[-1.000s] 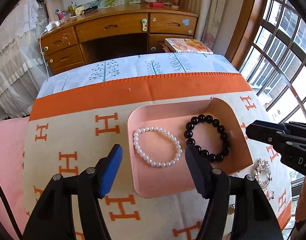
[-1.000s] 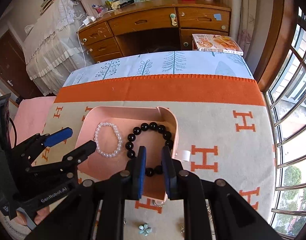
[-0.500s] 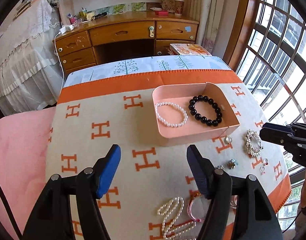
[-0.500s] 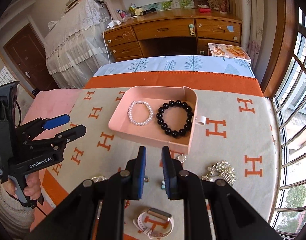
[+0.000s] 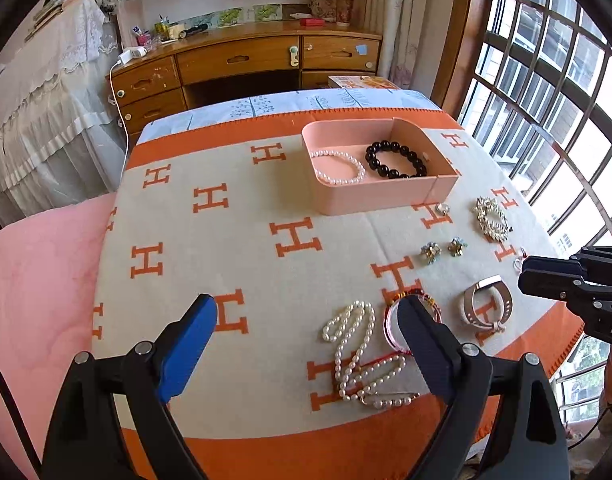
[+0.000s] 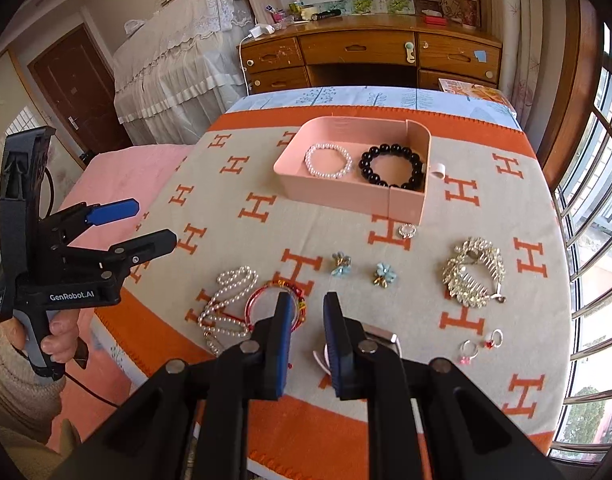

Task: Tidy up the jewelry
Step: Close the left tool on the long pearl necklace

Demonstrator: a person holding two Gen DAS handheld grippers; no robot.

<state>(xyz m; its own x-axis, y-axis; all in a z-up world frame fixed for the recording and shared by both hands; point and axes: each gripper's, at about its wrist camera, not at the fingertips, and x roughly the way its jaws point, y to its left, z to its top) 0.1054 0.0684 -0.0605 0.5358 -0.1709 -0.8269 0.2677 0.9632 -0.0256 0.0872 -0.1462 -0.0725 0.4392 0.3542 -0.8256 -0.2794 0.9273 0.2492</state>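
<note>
Pink rectangular plastic tray (image 6: 330, 196) on the beige blanket with orange "H" letters (image 6: 261, 208): holds a white pearl bead bracelet (image 6: 328, 161) and a black bead bracelet (image 6: 390, 166), side by side.

Loose on the blanket, nearer the camera: long pearl necklace (image 5: 356, 354), red bangle (image 6: 261, 300), two blue flower earrings (image 6: 362, 270), rhinestone hair comb (image 6: 472, 272).

Left gripper (image 5: 308, 340), body marked "GenRobot.AI": jaws opening, nothing between.

Right gripper (image 6: 304, 322): jaws nearly together, empty.
</note>
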